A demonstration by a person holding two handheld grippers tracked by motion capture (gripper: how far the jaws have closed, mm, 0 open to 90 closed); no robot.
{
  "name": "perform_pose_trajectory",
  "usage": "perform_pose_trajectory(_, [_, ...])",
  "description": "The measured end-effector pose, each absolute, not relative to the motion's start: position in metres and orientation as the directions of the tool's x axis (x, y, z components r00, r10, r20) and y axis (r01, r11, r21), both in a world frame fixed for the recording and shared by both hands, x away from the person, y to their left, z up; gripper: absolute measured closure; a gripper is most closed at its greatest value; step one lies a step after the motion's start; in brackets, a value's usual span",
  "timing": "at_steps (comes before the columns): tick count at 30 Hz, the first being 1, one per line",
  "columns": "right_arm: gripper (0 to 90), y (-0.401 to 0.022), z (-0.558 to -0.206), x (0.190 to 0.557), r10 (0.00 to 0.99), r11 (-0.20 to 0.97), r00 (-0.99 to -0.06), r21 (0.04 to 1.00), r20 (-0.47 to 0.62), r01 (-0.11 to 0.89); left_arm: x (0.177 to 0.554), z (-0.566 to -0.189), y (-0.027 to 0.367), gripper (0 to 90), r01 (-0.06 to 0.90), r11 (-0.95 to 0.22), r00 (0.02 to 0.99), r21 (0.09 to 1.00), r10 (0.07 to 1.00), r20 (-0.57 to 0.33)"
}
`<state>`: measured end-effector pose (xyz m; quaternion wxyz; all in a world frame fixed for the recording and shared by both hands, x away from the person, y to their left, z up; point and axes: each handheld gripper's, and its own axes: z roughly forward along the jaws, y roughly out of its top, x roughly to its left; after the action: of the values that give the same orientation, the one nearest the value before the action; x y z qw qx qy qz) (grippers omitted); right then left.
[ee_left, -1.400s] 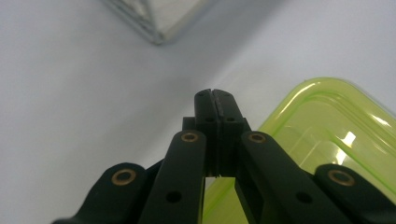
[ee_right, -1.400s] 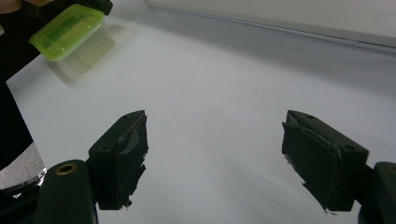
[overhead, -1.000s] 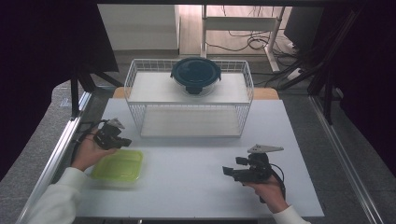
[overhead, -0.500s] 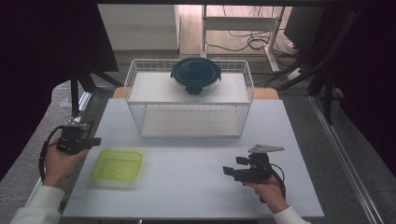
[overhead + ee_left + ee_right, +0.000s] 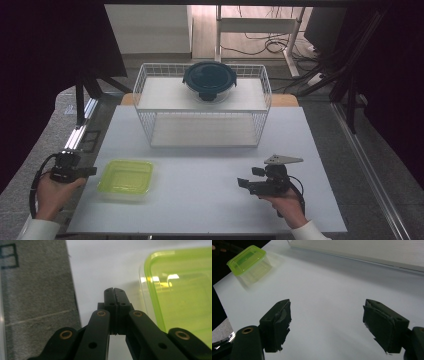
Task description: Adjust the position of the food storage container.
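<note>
High view: left tongs [image 5: 92,171] just off table edge [image 5: 75,210], beside container [image 5: 125,177].

Dark round lidded bowl [image 5: 209,80] atop white wire rack [image 5: 202,122] on white table [image 5: 210,200].

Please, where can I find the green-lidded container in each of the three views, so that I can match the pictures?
High view: the green-lidded container lies at lower left on the white table, just right of the left gripper.
Left gripper view: it fills the right side, beside the shut jaws.
Right gripper view: it sits in the upper left corner, far beyond the open jaws.
Shared landmark: the white table surface under the container.
</note>
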<state>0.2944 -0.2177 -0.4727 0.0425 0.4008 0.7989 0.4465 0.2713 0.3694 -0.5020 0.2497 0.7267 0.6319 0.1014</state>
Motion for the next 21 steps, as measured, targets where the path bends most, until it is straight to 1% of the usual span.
perform_pose_trajectory(4, [22.4,-0.218,-0.472,0.294,0.678,0.28,-0.674,0.745,0.293,0.605,0.271,-0.512,0.361,90.0,0.881,-0.094,0.207,0.463,0.958,-0.199])
perform_pose_trajectory(10, [22.4,-0.22,-0.47,0.294,0.68,0.269,-0.671,0.75,0.297,0.605,0.268,-0.513,0.351,90.0,0.881,-0.112,0.233,0.459,0.948,-0.215])
perform_pose_trajectory(13, [22.4,-0.222,-0.467,0.296,0.685,0.249,-0.661,0.754,0.307,0.608,0.267,-0.514,0.342,90.0,0.881,-0.122,0.256,0.456,0.936,-0.243])
perform_pose_trajectory(21, [22.4,-0.228,-0.459,0.295,0.69,0.214,-0.651,0.77,0.317,0.601,0.268,-0.515,0.313,90.0,0.876,-0.177,0.321,0.448,0.908,-0.268])
